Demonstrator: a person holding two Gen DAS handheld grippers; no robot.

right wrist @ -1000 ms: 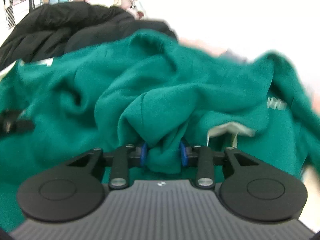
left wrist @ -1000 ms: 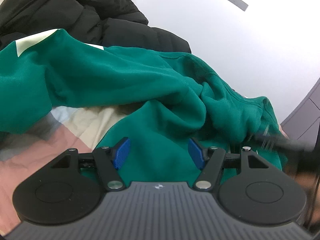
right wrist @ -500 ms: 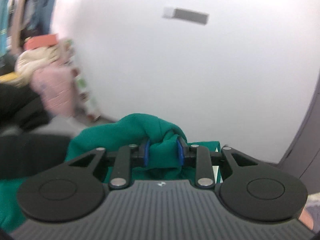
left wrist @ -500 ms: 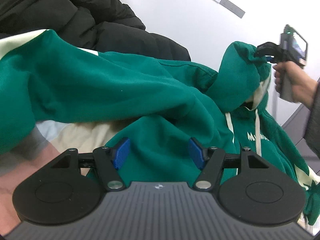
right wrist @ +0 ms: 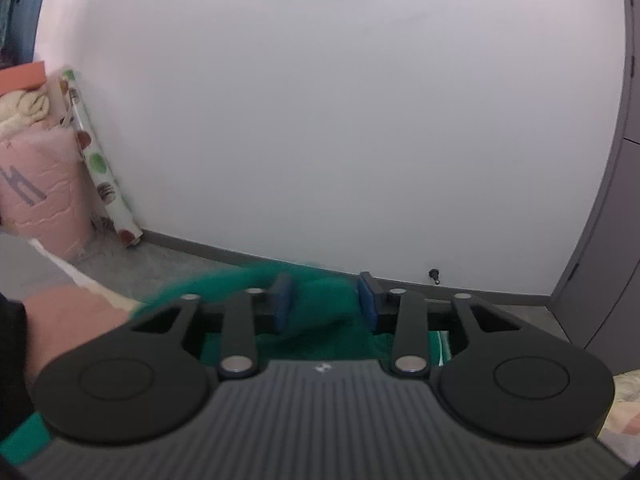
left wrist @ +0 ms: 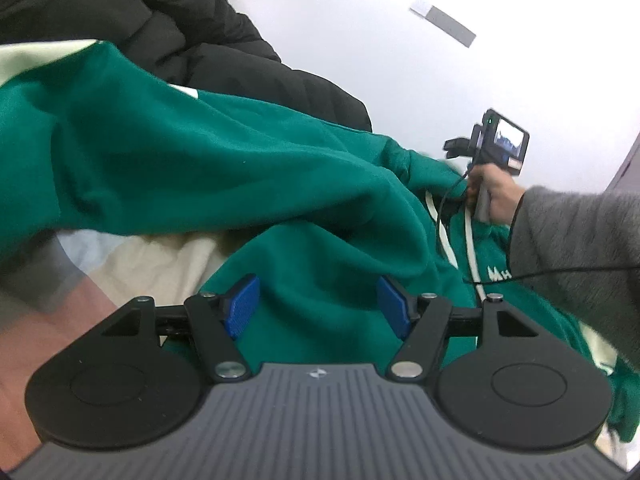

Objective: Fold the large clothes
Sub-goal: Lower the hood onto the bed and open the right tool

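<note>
On the bed (left wrist: 152,264) our hoodie (left wrist: 192,168) lies rumpled, no fold made (left gripper (left wrist: 318,306) spread; right gripper (right wrist: 325,300) parted, cloth between, grip uncertain).

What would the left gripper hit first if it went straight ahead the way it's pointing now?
Most likely the green hoodie: its fabric fills the gap ahead of the open left gripper, though how far off is unclear.

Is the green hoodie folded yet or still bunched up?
Not folded: the green hoodie lies rumpled in loose heaps across the bed, drawstrings showing.
</note>
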